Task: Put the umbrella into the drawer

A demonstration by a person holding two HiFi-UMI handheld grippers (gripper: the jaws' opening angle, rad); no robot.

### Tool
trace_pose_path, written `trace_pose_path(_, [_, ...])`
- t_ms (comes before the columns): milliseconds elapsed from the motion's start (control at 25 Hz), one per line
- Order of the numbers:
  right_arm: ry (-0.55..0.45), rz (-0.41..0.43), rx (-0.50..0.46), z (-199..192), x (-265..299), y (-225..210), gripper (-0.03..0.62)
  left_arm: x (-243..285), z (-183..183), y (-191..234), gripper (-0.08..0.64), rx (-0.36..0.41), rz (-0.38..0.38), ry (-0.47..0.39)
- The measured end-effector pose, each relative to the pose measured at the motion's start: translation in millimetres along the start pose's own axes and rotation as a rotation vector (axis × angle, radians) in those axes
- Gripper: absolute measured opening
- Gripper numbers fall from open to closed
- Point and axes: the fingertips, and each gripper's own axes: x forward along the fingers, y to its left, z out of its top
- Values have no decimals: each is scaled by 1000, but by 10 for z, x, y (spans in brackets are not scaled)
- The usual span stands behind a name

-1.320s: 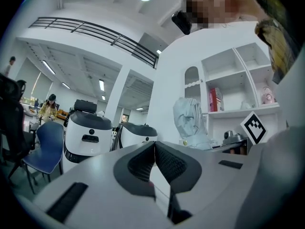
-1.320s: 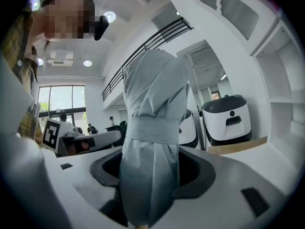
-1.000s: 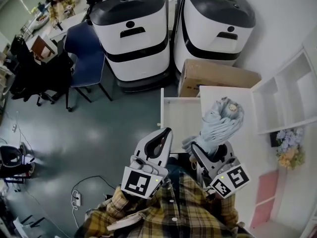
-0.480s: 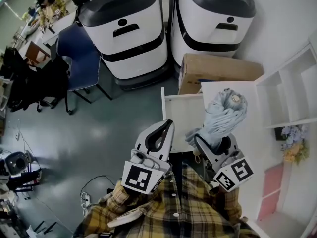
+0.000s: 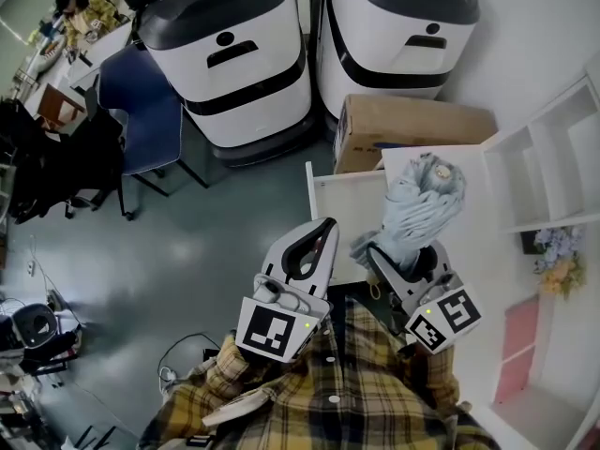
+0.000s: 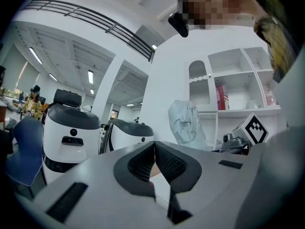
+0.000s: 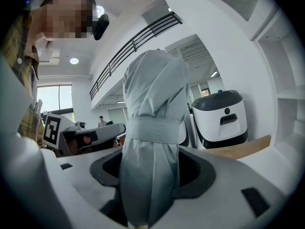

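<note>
A folded pale blue-grey umbrella (image 5: 419,206) with a strap around its middle stands up between the jaws of my right gripper (image 5: 406,257), which is shut on its lower part. In the right gripper view the umbrella (image 7: 153,123) fills the gap of the right gripper (image 7: 150,171). It hangs over the near right edge of the open white drawer (image 5: 341,216). My left gripper (image 5: 324,225) is at the drawer's near left side, with its pads together and nothing between them. The left gripper view shows the left gripper (image 6: 153,162) shut and the umbrella (image 6: 183,124) beyond it.
Two white and black machines (image 5: 236,56) (image 5: 392,28) stand behind the drawer, with a cardboard box (image 5: 412,126) before them. A white shelf unit (image 5: 553,162) and flowers (image 5: 551,262) are at the right. A blue chair (image 5: 141,112) stands at the left.
Both grippers have moved a little forward toward the drawer. The umbrella stays in the right gripper's hold and the left stays shut.
</note>
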Motion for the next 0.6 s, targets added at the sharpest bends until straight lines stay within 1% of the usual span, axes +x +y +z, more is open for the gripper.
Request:
trace_pose_path(240, [15,-6,-1,-8,41,-36,279,53,-28,29,21,-10,-8,7])
trace_pose_path(600, [68,-3,28,-116,97,-123,279,148,-150,0,21,-43,-25,31])
